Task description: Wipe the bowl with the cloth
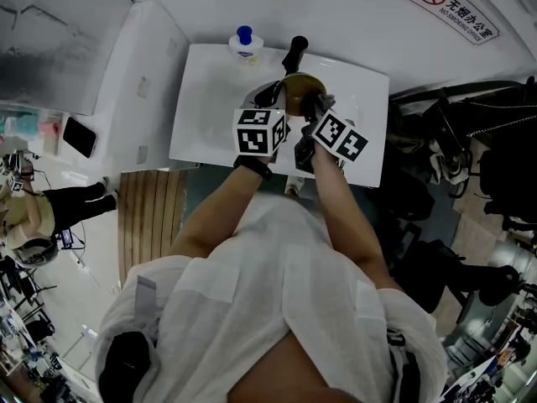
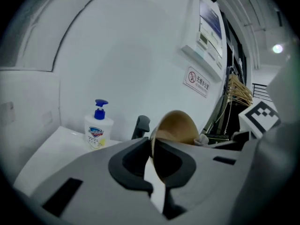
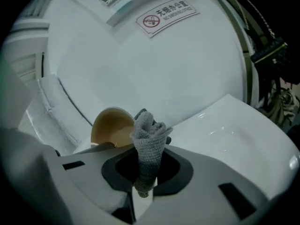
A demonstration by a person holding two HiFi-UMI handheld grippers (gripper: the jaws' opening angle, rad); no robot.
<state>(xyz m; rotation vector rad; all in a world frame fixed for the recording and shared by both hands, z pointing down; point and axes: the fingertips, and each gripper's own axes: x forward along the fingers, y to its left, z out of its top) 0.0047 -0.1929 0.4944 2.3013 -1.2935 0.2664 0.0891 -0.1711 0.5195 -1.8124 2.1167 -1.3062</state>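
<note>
A tan bowl (image 1: 304,86) is held tilted over the white sink (image 1: 210,99). My left gripper (image 1: 281,101) is shut on the bowl's rim; in the left gripper view the bowl (image 2: 177,125) stands on edge, with its rim pinched in the left gripper (image 2: 152,161). My right gripper (image 1: 315,109) sits just right of the bowl. In the right gripper view the right gripper (image 3: 140,172) is shut on a grey knitted cloth (image 3: 148,142) that sticks up in a bunch. The bowl's hollow side (image 3: 111,125) shows just left of the cloth.
A soap bottle with a blue pump (image 1: 245,44) and a black faucet (image 1: 295,53) stand at the sink's back edge. A white cabinet (image 1: 143,82) adjoins the sink's left side. Dark clutter (image 1: 470,141) fills the right. A no-smoking sign (image 1: 453,7) hangs on the wall.
</note>
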